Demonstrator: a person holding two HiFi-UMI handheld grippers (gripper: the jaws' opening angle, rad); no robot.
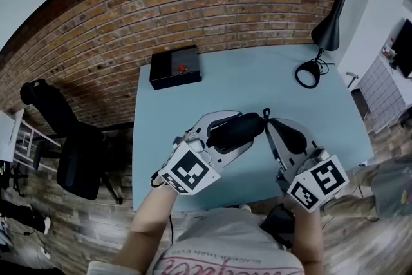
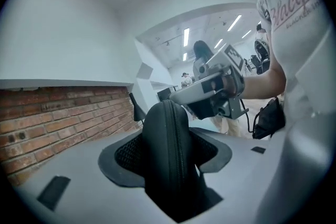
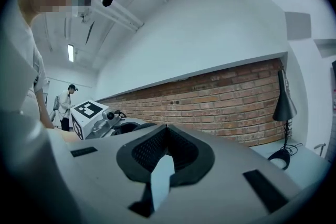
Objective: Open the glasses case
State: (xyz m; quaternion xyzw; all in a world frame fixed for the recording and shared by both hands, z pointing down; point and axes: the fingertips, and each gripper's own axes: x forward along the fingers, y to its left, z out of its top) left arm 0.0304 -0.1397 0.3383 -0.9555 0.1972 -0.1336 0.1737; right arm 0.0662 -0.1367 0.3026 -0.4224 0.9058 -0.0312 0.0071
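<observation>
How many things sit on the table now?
2: a black box at the table's far left corner, a desk lamp at its far right corner. The glasses case in the left claw may hide others.

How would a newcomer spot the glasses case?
Find the pale blue table before the brick wall. Near its front edge, the left gripper holds the glasses case: a black zipped oval, unlike the flat box and lamp at the far corners.
</observation>
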